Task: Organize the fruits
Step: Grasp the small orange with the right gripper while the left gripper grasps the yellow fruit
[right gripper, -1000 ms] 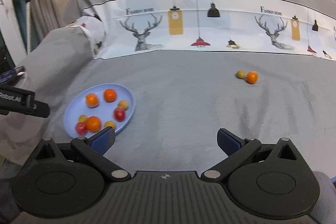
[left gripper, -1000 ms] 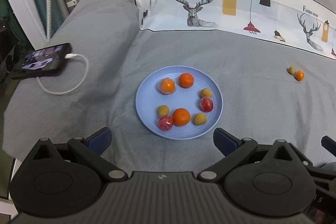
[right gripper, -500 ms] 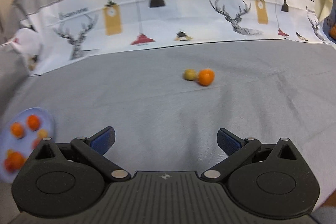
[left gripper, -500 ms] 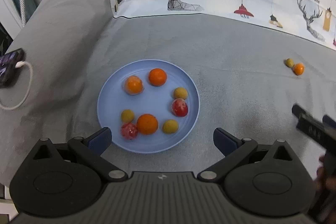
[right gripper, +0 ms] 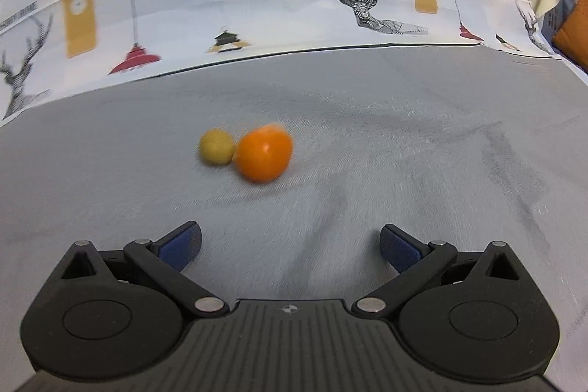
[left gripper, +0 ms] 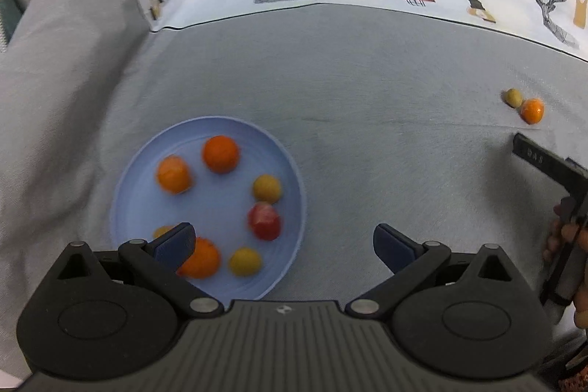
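Reaching for the two stray fruits is the step in hand, I'd say. The right gripper (right gripper: 290, 241) points at the orange fruit (right gripper: 264, 153) and the small yellow fruit (right gripper: 216, 147), fingers spread wide, nothing between them, both fruits ahead of the tips and not yet touched. The pair lies touching on the grey bedspread (right gripper: 404, 142), well apart from the blue plate (left gripper: 290, 168).

The left gripper (left gripper: 283, 243) hovers over the plate's near edge, equally wide open, holding nothing. The plate carries several fruits: orange ones, yellow ones, at least one red (left gripper: 264, 221). One or two are partly hidden behind the left finger.

Risks:
- The fruits touch. Closing on the orange one likely nudges the yellow one away, and round fruit rolls.
- The fabric is soft and creased, so pressing down makes a dip and the fruit drifts or the tips snag cloth.
- Fruit is smooth and round, so an off-centre pinch squirts it out sideways.
- The left fingertip sits low over the plate; a bump would tip the plate or scatter its load.

Surface: a grey cover with a white printed band (right gripper: 257, 6) behind it, showing deer heads, hanging lamps and "Fashion Home" lettering. A pale cloth and an orange cushion (right gripper: 573, 28) sit at far right in the right wrist view.
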Tool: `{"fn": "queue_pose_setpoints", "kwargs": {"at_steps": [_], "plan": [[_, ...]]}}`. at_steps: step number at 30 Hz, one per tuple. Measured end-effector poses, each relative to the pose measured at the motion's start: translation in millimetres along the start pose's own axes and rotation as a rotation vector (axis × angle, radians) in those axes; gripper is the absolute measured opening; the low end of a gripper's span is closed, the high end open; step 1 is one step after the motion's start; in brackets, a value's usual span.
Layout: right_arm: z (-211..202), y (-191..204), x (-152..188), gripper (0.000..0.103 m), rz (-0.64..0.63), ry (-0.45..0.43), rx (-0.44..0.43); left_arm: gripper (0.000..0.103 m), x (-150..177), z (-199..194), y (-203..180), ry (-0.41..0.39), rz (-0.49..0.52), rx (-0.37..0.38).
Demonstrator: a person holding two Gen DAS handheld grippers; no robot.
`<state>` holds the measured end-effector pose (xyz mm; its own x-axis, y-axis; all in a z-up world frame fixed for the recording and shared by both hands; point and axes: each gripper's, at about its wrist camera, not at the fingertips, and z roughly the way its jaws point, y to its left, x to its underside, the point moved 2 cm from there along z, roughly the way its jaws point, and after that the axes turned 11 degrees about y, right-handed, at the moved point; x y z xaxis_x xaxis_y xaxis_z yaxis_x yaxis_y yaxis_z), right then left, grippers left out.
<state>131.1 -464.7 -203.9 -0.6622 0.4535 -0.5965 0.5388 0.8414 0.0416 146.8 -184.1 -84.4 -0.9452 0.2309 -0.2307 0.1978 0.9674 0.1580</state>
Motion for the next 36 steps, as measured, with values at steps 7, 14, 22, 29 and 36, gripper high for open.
{"fn": "queue_pose_setpoints", "kwargs": {"at_steps": [7, 14, 22, 29, 36], "plan": [[25, 5, -35, 0.102, -0.090, -0.047, 0.028, 0.103, -33, 15, -46, -0.018, 0.044, 0.005], [17, -23, -40, 0.039, -0.115, -0.077, -0.024, 0.103, -70, 30, -116, -0.102, 0.136, 0.056], [18, -113, -49, 0.040, 0.131, -0.076, 0.127, 0.103, -116, 62, -227, -0.177, 0.288, 0.246], [16, -117, -44, 0.041, 0.109, -0.081, 0.118, 0.101, -139, 100, -273, -0.145, 0.325, 0.255], [15, -113, -48, 0.040, 0.111, -0.075, 0.136, 0.026, -130, 90, -266, -0.237, 0.357, 0.267]]}}
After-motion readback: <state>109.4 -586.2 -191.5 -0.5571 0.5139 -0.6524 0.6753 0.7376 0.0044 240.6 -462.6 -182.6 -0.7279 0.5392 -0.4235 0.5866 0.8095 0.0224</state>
